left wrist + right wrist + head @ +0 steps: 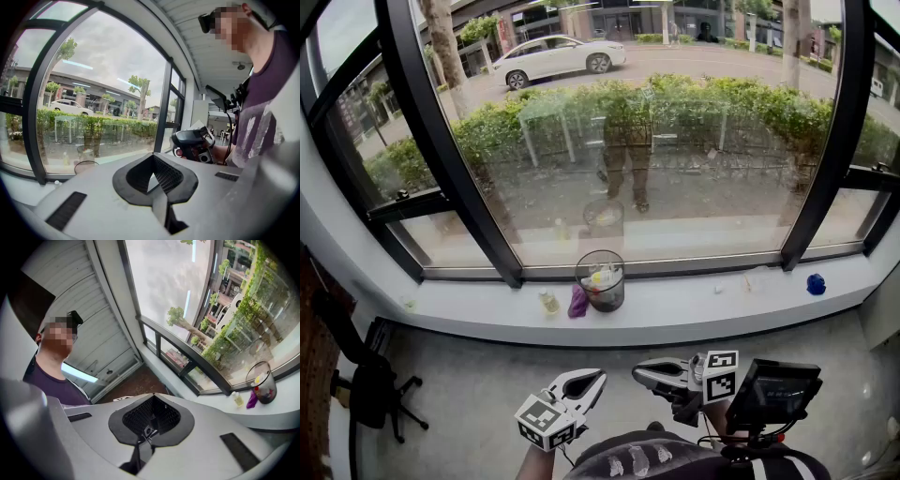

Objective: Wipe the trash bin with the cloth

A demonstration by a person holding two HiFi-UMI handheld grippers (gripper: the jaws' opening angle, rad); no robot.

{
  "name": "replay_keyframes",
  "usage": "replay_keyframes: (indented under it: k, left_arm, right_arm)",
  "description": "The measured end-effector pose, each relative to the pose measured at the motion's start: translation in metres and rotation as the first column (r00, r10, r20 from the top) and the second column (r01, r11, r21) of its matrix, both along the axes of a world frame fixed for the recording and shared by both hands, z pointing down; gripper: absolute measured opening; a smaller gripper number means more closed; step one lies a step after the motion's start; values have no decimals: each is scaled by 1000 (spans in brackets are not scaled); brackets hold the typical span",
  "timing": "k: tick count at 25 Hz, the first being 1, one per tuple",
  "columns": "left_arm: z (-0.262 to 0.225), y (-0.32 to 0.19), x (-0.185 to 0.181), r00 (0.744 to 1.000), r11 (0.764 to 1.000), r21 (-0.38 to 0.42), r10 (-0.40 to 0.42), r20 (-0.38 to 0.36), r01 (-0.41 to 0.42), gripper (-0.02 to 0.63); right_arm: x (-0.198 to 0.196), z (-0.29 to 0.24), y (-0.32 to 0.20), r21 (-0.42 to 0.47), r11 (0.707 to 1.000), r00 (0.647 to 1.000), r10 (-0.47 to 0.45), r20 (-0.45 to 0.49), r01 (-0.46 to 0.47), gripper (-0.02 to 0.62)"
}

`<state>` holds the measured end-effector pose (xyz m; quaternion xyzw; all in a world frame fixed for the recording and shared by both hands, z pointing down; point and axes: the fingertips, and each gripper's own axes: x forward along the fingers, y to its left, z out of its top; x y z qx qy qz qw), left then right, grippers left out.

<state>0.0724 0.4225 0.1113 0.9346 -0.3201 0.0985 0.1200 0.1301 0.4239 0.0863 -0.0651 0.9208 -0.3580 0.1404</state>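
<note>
A: What's the pose?
B: Held low by the body, the left gripper [594, 379] and right gripper [639, 374] have their tips turned inward, jaws pressed together, nothing between.
A: The bin?
B: The round black mesh trash bin [601, 280] is on the white window ledge [694, 305], well ahead of both grippers, with the purple cloth [578, 302] just left of it.

We count one trash bin [601, 281] up on the sill [694, 302]. Touching the bin's left side, one purple cloth [578, 302]; just left of that, one small bottle [548, 302]. Well off to the bin's right, one blue object [816, 283]. Below the bin, nearer us, two tools: the left tool [598, 378] and the right tool [642, 374]. Down to the bin's far left, one black office chair [373, 389]. Beyond the glass behind the bin, one white car [558, 58].
</note>
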Motion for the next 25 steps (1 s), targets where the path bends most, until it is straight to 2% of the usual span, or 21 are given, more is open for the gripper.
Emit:
replay_keyframes:
  k: [3,7,10,14,18,22,25]
  left_arm:
    - [4,-17,22,1000,1000,-13,18,15,-18,-3]
    - [4,-38,46,996,996,-1,85,26,-85,-3]
    - [7,-52,50,992,992,14,126,28,-127,-3]
    - [8,-72,37,987,986,43,163,1,-163,-3]
    - [6,-95,9,978,977,65,206,-31,-204,-3]
    - [2,-126,-41,977,975,86,208,-42,-204,-3]
    - [2,-143,-77,977,976,95,204,-57,-198,-3]
  right_arm:
    - [31,5,-17,-12,999,999,51,-4,-51,-2]
    - [56,11,-33,-35,992,993,121,-10,-122,-2]
    - [54,17,-44,-31,986,986,161,-50,-162,-2]
    - [41,15,-64,-11,978,973,208,-97,-210,-2]
    - [13,14,-90,0,968,955,246,-166,-250,-2]
    - [-49,11,-118,48,977,949,215,-231,-210,-2]
    - [-87,10,-133,44,978,943,207,-260,-203,-2]
